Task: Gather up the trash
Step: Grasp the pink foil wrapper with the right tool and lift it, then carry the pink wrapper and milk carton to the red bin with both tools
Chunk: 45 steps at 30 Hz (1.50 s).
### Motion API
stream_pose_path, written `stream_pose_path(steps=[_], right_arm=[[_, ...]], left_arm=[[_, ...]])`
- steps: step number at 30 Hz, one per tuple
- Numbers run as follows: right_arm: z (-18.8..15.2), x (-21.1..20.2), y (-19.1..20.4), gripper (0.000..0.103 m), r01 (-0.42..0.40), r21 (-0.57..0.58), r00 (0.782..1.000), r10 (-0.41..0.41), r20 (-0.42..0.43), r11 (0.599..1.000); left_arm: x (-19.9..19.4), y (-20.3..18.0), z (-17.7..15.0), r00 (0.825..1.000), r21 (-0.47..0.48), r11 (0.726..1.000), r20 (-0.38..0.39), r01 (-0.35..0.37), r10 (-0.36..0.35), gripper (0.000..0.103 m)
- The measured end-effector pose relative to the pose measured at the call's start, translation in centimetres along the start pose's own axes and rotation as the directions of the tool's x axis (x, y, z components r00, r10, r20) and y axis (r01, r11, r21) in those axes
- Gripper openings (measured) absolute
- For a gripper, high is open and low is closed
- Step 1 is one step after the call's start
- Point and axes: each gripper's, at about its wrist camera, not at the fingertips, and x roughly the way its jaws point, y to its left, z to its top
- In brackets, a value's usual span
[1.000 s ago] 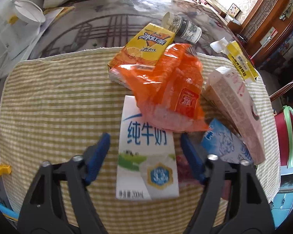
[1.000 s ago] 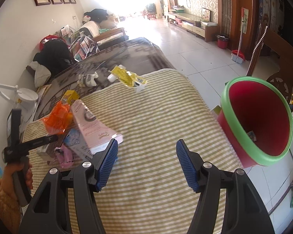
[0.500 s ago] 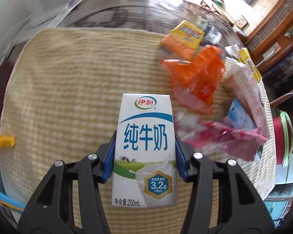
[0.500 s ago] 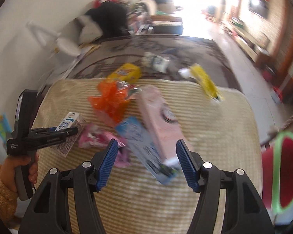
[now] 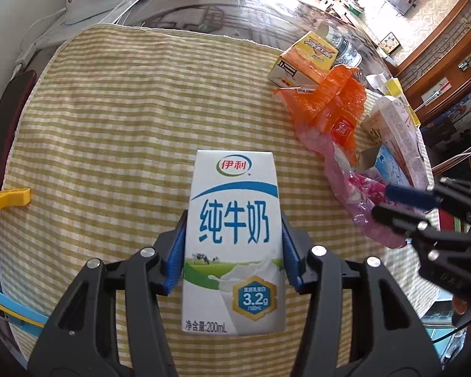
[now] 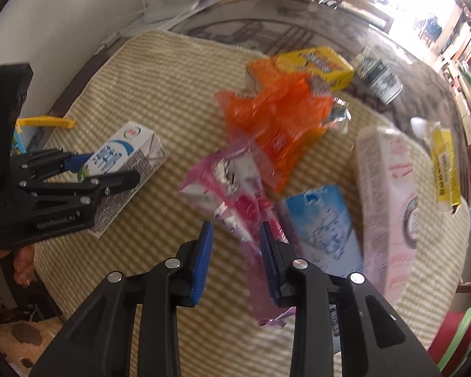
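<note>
White milk carton (image 5: 234,238) pinched in left claw (image 5: 234,251); right claw (image 6: 235,260) narrowly parted around one pink wrapper (image 6: 232,194).

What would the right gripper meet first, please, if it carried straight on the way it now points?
Most likely the pink wrapper: it lies directly ahead of the right gripper, its near end already between the open jaws. The picture is blurred, so contact cannot be judged.

milk carton (image 5: 234,235) between left tool (image 5: 233,248) pads

Bright daylight glares from the far windows; the right view is motion-blurred, edges fisheye-bent.
</note>
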Motion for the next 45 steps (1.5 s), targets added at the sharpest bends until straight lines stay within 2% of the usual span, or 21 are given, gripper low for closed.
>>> stream_pose_path(steps=[4, 8, 11, 13, 15, 19, 20, 21, 22, 27, 33, 38, 45], right_arm=[[-1.2, 1.4, -0.3, 0.028, 0.024, 0.022, 0.999, -0.023, -0.041, 0.999], [-1.9, 2.0, -1.2, 0.026, 0.012, 0.077, 0.999, -0.009, -0.045, 0.997], [-2.1, 1.6, -1.2, 0.028, 0.005, 0.087, 0.999, -0.002, -0.034, 0.996], [-1.9, 0.9, -0.9, 0.029, 0.004, 0.088, 1.0, -0.003, -0.006, 0.996], [-1.7, 0.7, -0.6, 0.037, 0.014, 0.09, 1.0, -0.016, 0.015, 0.996], [-1.6, 1.9, -0.5, 0.036, 0.036, 0.119, 0.999, -0.034, -0.013, 0.992], [-1.7, 2.3, -0.5, 0.029, 0.035, 0.134, 0.999, -0.032, -0.022, 0.99], [-1.7, 2.3, -0.5, 0.01, 0.036, 0.143, 0.999, -0.033, -0.025, 0.989], [-1.9, 2.4, -0.6, 0.005, 0.035, 0.151, 0.999, -0.032, -0.023, 0.988], [-2.8, -0.1, -1.0, 0.002, -0.045, 0.218, 0.997, 0.031, 0.068, 0.975], [-4.9, -5.1, -1.1, 0.002, -0.11, 0.27, 0.979, 0.057, 0.197, 0.956], [-7.0, -8.6, -2.0, 0.002, -0.134, 0.338, 0.954, 0.029, 0.297, 0.932], [-9.7, -12.2, -5.0, 0.002, -0.133, 0.398, 0.927, -0.028, 0.373, 0.908]], left_arm=[[0.2, 0.0, -0.1, 1.0, 0.006, 1.0, -0.009, 0.001, -0.001, 0.05], [0.5, -0.3, -0.1, 1.0, 0.016, 1.0, -0.021, 0.0, 0.0, 0.05], [0.4, -0.3, 0.0, 1.0, 0.016, 1.0, -0.019, -0.003, 0.003, 0.05], [0.3, -0.4, 0.1, 1.0, 0.013, 1.0, -0.009, 0.0, 0.0, 0.055], [0.4, -0.6, 0.2, 1.0, 0.017, 1.0, -0.007, -0.003, 0.003, 0.056], [0.5, -0.9, -0.2, 1.0, 0.029, 1.0, -0.011, -0.008, 0.008, 0.056], [0.5, -1.0, -0.3, 1.0, 0.032, 0.999, -0.012, -0.009, 0.01, 0.056], [0.6, -1.1, -0.5, 1.0, 0.035, 0.999, -0.014, -0.013, 0.013, 0.056], [0.7, -1.2, -0.6, 1.0, 0.037, 0.999, -0.016, -0.015, 0.015, 0.056], [0.3, -1.3, -1.2, 1.0, 0.048, 0.999, -0.002, -0.025, 0.025, 0.053], [-1.6, -2.7, -0.8, 0.998, 0.057, 0.998, 0.057, -0.008, 0.005, 0.053], [-3.1, -6.0, -0.1, 0.994, 0.108, 0.994, 0.103, 0.022, -0.034, 0.053], [-3.8, -11.6, -0.3, 0.989, 0.179, 0.982, 0.125, 0.06, -0.084, 0.053]])
